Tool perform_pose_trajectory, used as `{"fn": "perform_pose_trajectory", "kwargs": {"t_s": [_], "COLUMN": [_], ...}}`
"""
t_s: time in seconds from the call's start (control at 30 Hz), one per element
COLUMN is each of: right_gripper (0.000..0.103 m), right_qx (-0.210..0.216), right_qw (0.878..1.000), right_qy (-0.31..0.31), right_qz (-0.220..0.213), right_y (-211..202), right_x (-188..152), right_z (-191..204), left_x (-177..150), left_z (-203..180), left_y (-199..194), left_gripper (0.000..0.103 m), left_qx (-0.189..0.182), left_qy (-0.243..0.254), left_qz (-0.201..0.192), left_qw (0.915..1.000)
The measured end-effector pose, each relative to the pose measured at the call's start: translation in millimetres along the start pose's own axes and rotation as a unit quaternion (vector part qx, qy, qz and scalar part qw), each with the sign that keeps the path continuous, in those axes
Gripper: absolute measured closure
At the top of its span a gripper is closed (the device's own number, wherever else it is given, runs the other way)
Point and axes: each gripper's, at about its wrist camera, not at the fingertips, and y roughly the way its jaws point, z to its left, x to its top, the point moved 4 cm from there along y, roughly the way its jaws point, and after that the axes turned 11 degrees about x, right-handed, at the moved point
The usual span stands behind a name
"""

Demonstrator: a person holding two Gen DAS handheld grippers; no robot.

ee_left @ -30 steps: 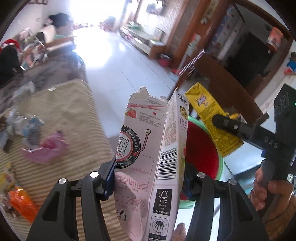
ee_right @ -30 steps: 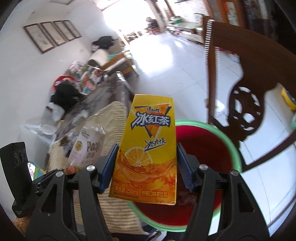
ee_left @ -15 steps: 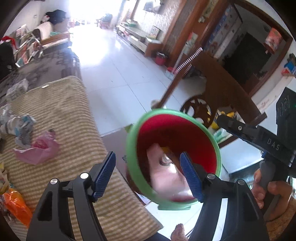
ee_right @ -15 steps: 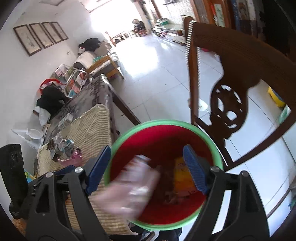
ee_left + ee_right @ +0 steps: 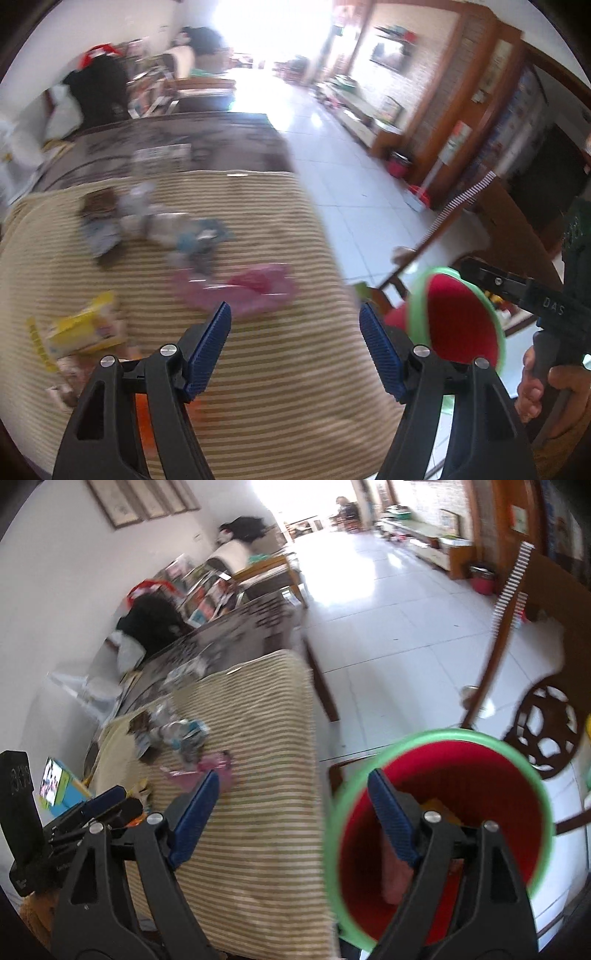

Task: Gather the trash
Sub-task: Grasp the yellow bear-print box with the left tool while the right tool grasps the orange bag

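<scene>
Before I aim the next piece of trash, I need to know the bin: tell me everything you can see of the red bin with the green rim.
The red bin is a round, open-topped plastic pail, red inside with a light green rim. It stands off the edge of the striped table cover, beside a carved wooden chair. Inside lie a pinkish carton and something yellow-orange. Its base is hidden.

My left view smears the litter on the striped cloth (image 5: 258, 369): I can't read the yellow carton (image 5: 79, 332) or the grey-blue wrappers (image 5: 192, 240). In my right view, the gripper's own finger hides part of the red bin (image 5: 480, 775) and what lies inside. The chair (image 5: 546, 723) is cut off at the edge.
</scene>
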Motion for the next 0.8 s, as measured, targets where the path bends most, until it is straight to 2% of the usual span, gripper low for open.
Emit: {"fn": "perform_pose_trajectory", "kwargs": {"t_s": [0.13, 0.27, 0.37, 0.43, 0.53, 0.63, 0.73, 0.8], "right_gripper": [0.018, 0.016, 0.013, 0.013, 0.013, 0.013, 0.013, 0.013], "right_qx": [0.022, 0.044, 0.05, 0.048, 0.041, 0.026, 0.012, 0.003], "right_qw": [0.999, 0.994, 0.989, 0.986, 0.985, 0.987, 0.988, 0.989], "right_qy": [-0.025, -0.048, -0.064, -0.065, -0.052, -0.037, -0.019, -0.011], "right_qz": [0.034, 0.082, 0.124, 0.142, 0.157, 0.154, 0.15, 0.151], "right_y": [38.9, 80.6, 110.3, 126.8, 142.4, 146.9, 146.5, 147.2], "right_x": [-3.3, -22.1, -44.7, -56.4, -68.1, -73.1, -77.2, -81.4], "right_z": [46.9, 97.7, 129.5, 141.8, 151.4, 154.4, 153.7, 153.1], "left_x": [1.7, 0.0, -7.0, -14.1, -25.4, -29.2, -28.2, -24.3], "left_z": [62.2, 109.4, 136.7, 147.3, 159.1, 171.9, 184.3, 189.1], "left_y": [0.9, 12.0, 34.3, 53.8, 78.5, 106.4, 133.0, 144.0], "left_gripper": [0.031, 0.031, 0.031, 0.031, 0.031, 0.031, 0.031, 0.029], "left_qx": [0.018, 0.045, 0.057, 0.064, 0.063, 0.059, 0.068, 0.062], "left_qy": [0.001, 0.08, 0.168, 0.232, 0.292, 0.304, 0.3, 0.292], "left_qz": [0.002, 0.018, 0.057, 0.091, 0.127, 0.16, 0.18, 0.188], "left_qw": [0.9998, 0.9956, 0.9825, 0.9663, 0.9459, 0.9372, 0.9342, 0.9357]}}
